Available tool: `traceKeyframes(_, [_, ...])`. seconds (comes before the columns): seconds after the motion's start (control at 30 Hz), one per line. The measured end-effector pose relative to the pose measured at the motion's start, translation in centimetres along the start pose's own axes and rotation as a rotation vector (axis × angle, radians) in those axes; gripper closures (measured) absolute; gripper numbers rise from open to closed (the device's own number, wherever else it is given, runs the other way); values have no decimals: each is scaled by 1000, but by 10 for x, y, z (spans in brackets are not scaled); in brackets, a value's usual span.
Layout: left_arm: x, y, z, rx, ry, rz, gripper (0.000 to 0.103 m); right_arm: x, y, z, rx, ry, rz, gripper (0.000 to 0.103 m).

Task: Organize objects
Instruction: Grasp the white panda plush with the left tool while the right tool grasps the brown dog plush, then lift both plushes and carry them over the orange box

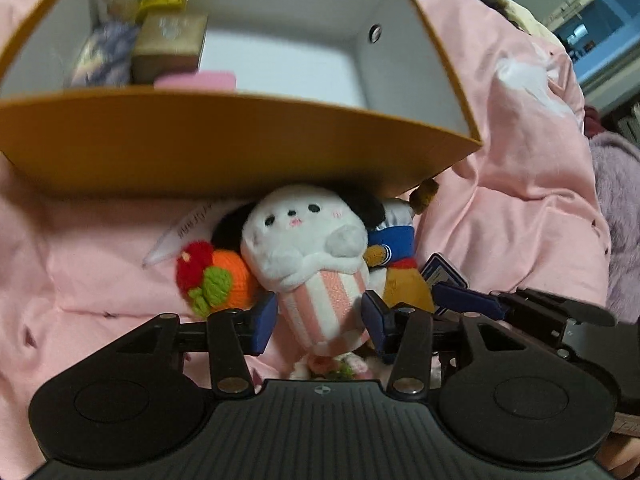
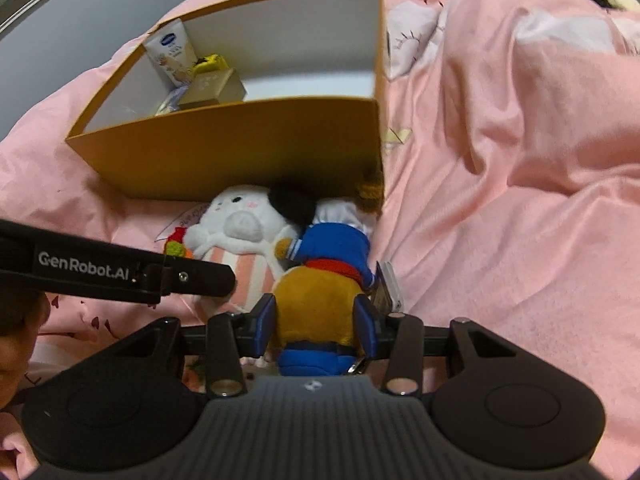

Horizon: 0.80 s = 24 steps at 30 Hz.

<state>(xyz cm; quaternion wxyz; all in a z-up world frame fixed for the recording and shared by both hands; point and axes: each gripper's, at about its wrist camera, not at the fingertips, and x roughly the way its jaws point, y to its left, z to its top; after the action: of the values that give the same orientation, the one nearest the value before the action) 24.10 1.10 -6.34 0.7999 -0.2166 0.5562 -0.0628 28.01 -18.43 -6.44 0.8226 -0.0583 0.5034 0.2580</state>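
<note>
Left tool [image 1: 320, 316] apart around white plush [image 1: 304, 248], not pressing. Right tool [image 2: 316, 320] clamped on brown plush [image 2: 316, 300]. Both on bed [image 2: 500, 200] beside orange box [image 2: 240, 148].

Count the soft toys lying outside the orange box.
3, maybe more hidden: white plush in the middle, knitted orange toy at its left, blue-jacketed brown plush at its right, all against the box front.

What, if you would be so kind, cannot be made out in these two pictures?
- Brown plush toy in a blue jacket: head hidden by the orange cardboard box, right wrist view.
- White plush dog in a striped popcorn tub: base hidden behind the left gripper, left wrist view.
- Items inside the box: blurred, left wrist view.
- Small white device: mostly hidden by the right gripper.
</note>
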Motion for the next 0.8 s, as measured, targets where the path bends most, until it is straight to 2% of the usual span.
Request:
traceKeyframes(0.1, [7,4,3,-52,33,-31,47,4,-6,1,27,13,27,55])
traceKeyframes(0.23, [13,1,9,-85,56,-25,43,8,-6,2,22,25,52,48])
traceKeyframes(0.47, [24,0,12,-80,87,0,41,19,-3,4,4,51,37,43])
traceKeyframes(0.8, [29,-2,7,-43,83,34,50,39,-9,2,13,100,64,33])
